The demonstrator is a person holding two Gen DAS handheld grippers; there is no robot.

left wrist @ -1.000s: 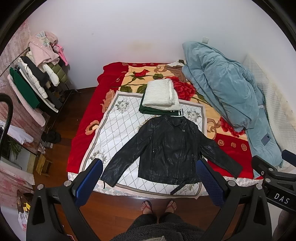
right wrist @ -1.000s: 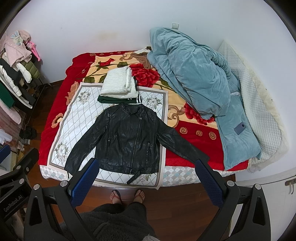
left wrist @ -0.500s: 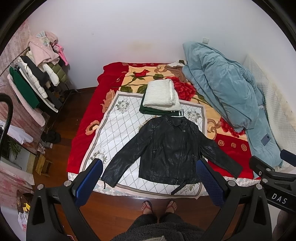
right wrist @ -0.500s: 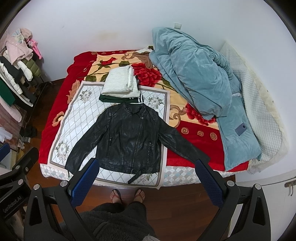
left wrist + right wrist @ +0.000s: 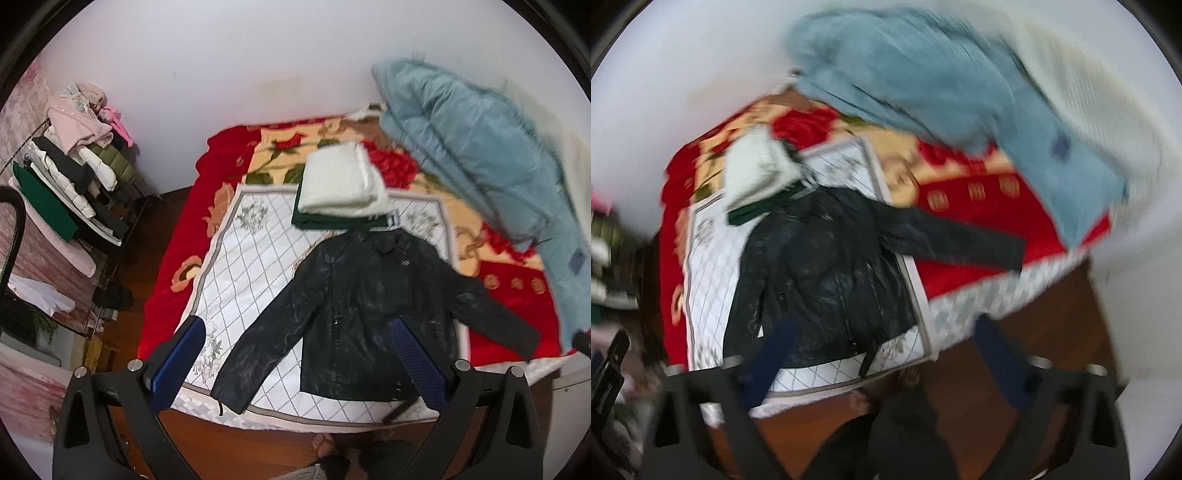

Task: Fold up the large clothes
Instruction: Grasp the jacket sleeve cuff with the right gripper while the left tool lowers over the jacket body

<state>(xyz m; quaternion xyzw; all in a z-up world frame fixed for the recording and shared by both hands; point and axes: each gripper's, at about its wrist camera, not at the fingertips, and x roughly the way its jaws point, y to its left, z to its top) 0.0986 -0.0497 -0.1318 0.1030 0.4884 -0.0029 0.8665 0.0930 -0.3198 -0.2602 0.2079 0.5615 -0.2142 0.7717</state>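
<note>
A black leather jacket (image 5: 369, 314) lies flat on the bed, front up, both sleeves spread out. It also shows in the blurred right wrist view (image 5: 827, 273). My left gripper (image 5: 299, 362) is open and empty, above the bed's front edge, over the jacket's left sleeve and hem. My right gripper (image 5: 882, 358) is open and empty, above the jacket's lower right part.
A folded white garment (image 5: 343, 184) lies on a folded green one (image 5: 332, 221) behind the jacket's collar. A blue quilt (image 5: 480, 155) is heaped at the bed's right. A clothes rack (image 5: 70, 184) stands left. The person's feet (image 5: 325, 443) are at the bed's front.
Both grippers have moved forward toward the bed and the jacket looms larger. The right gripper has swung and tilted to the right, blurring its view.
</note>
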